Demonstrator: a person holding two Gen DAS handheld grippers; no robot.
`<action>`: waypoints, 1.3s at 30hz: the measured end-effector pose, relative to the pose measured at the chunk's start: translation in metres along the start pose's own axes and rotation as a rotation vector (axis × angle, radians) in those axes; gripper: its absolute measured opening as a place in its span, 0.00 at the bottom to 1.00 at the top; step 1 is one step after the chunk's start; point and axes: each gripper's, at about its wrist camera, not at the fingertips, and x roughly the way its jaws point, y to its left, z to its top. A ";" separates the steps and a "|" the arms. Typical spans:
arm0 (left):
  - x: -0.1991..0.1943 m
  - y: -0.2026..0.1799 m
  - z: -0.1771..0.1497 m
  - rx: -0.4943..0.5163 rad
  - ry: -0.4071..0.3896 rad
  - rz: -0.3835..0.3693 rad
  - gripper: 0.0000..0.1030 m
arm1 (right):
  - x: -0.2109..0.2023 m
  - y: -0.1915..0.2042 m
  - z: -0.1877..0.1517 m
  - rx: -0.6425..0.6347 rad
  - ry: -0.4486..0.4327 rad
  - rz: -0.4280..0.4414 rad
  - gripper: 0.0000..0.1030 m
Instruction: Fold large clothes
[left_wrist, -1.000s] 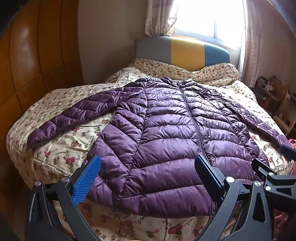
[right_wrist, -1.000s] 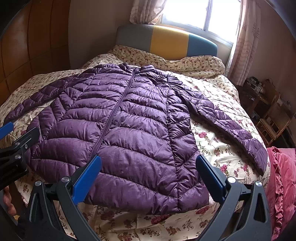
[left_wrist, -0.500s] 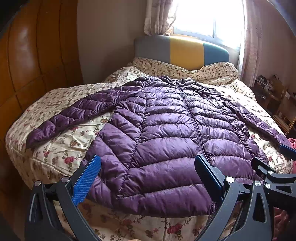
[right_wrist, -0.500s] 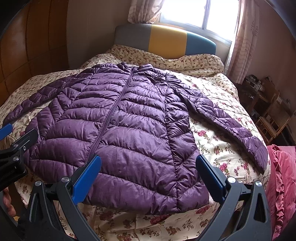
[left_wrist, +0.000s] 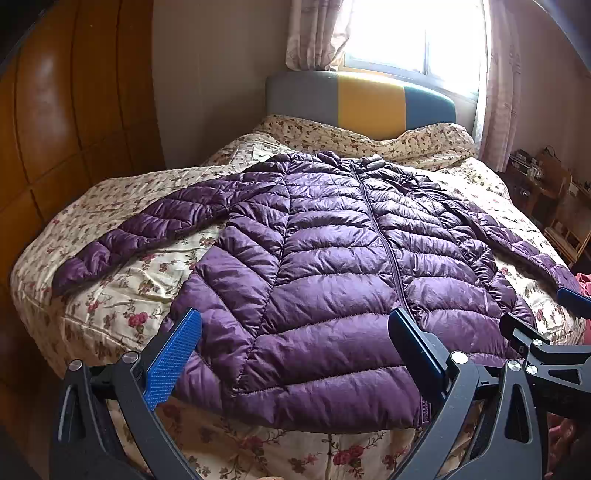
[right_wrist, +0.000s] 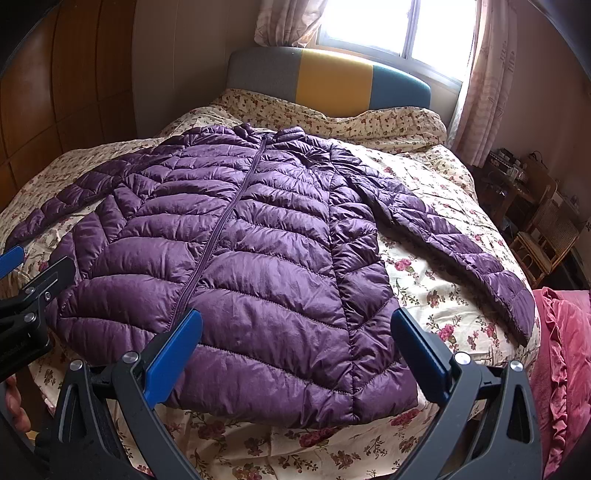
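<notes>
A purple quilted puffer jacket (left_wrist: 332, 266) (right_wrist: 243, 251) lies flat and zipped on the floral bedspread, collar toward the headboard, both sleeves spread outward. Its left sleeve (left_wrist: 140, 232) reaches toward the wardrobe side and its right sleeve (right_wrist: 461, 243) toward the room's right side. My left gripper (left_wrist: 295, 339) hovers open above the hem, left of the zipper. Over the hem's right half my right gripper (right_wrist: 295, 336) is open too, holding nothing. Each gripper's blue-tipped frame shows at the edge of the other's view.
The floral bedspread (right_wrist: 436, 291) covers the bed, with a grey, yellow and teal headboard (left_wrist: 369, 99) at the back under a window. A wooden wardrobe (left_wrist: 55, 110) stands left. A pink ruffled cloth (right_wrist: 565, 350) and wooden chairs (right_wrist: 543, 236) are at the right.
Both cameras have drifted slightly; the jacket sits a little lower and closer in each view. The jacket itself has not moved and both grippers stay open.
</notes>
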 end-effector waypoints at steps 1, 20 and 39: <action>0.000 -0.001 0.000 0.001 0.000 0.001 0.97 | 0.000 -0.001 0.000 0.000 0.000 0.000 0.98; 0.001 -0.003 0.000 0.006 0.004 -0.004 0.97 | 0.003 -0.002 -0.001 0.004 0.005 -0.001 0.98; 0.050 0.000 0.019 -0.025 0.098 -0.147 0.97 | 0.049 -0.046 0.003 0.104 0.097 -0.057 0.98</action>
